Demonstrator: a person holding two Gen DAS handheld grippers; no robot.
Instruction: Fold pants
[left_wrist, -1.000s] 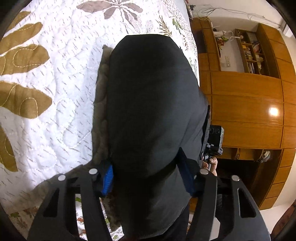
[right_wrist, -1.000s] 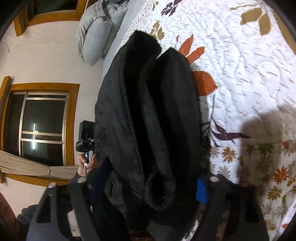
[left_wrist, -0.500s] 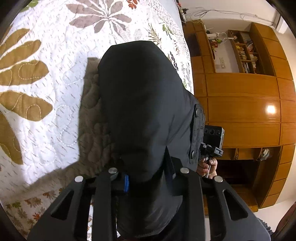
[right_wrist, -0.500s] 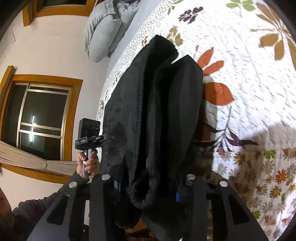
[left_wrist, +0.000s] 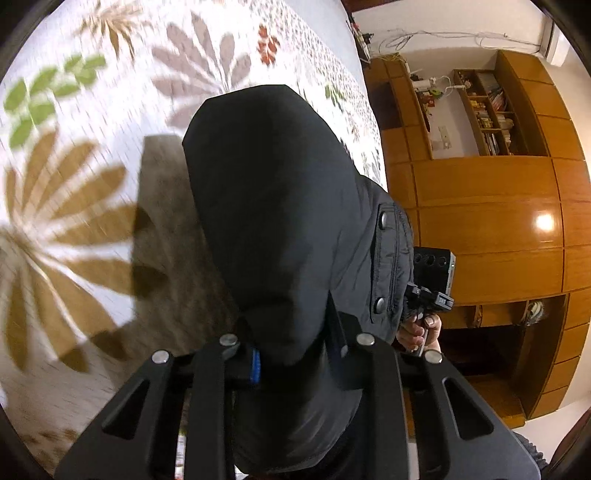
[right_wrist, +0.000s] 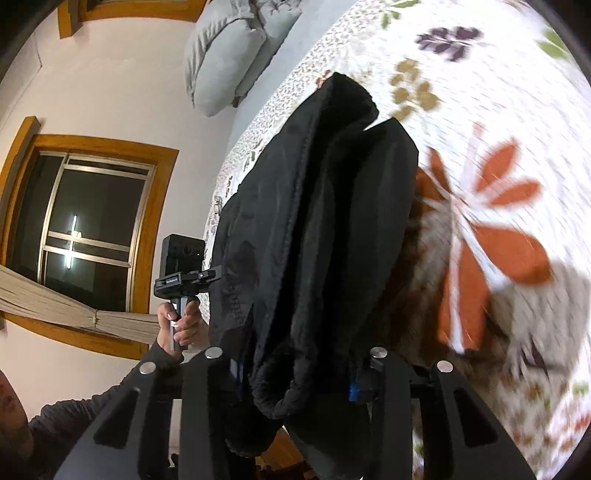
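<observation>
The black pants (left_wrist: 280, 206) hang folded over, held up above a white floral quilt (left_wrist: 92, 122). My left gripper (left_wrist: 295, 360) is shut on one end of the pants, cloth bunched between the jaws. My right gripper (right_wrist: 295, 373) is shut on the other end of the pants (right_wrist: 317, 229), where layered folds and a rolled hem show. The far end of the pants hangs toward the quilt (right_wrist: 498, 110); whether it touches is hidden. Each view shows the other gripper's handle and the hand holding it.
The bed edge runs beside a wooden wardrobe and shelves (left_wrist: 491, 221). Grey pillows (right_wrist: 229, 59) lie at the head of the bed, next to a wood-framed window (right_wrist: 85, 218) with a curtain.
Both grippers closed from wide open onto the pants and lifted them higher and further over the quilt; the cloth now hangs narrower below the jaws.
</observation>
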